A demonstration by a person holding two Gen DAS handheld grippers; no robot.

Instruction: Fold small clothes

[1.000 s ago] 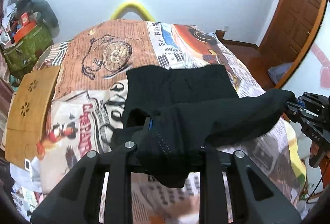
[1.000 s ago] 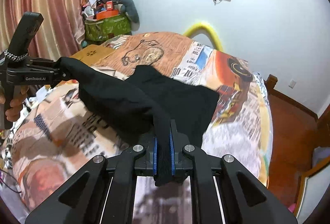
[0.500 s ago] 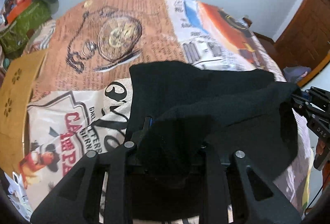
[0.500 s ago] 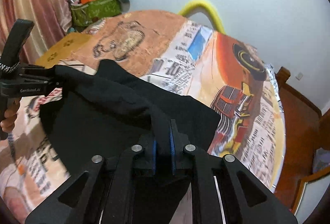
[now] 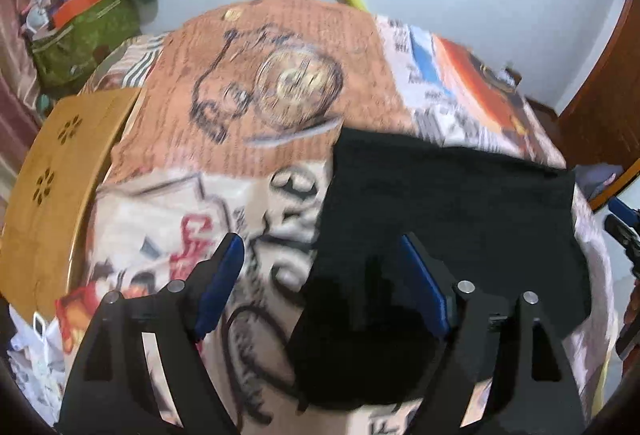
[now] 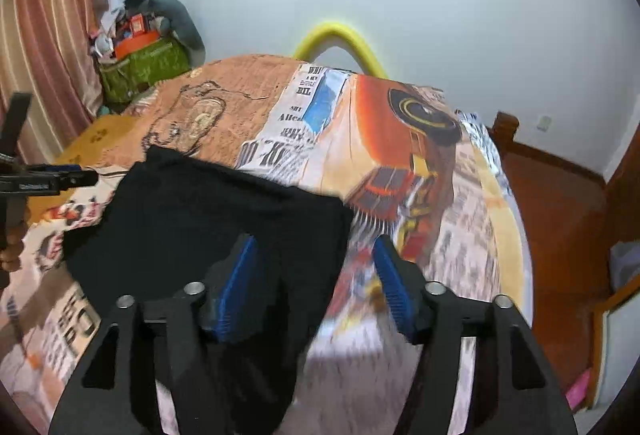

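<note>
Now both the left gripper and right gripper have jaws opening wide, unclamped, above the black garment.

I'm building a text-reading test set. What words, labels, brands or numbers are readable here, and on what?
"BIL": on the bedspread, in its newspaper-style print.
"Allea": same panel, just below, cut off.
Remaining bedspread print and all other labels: too blurred to read.
</note>
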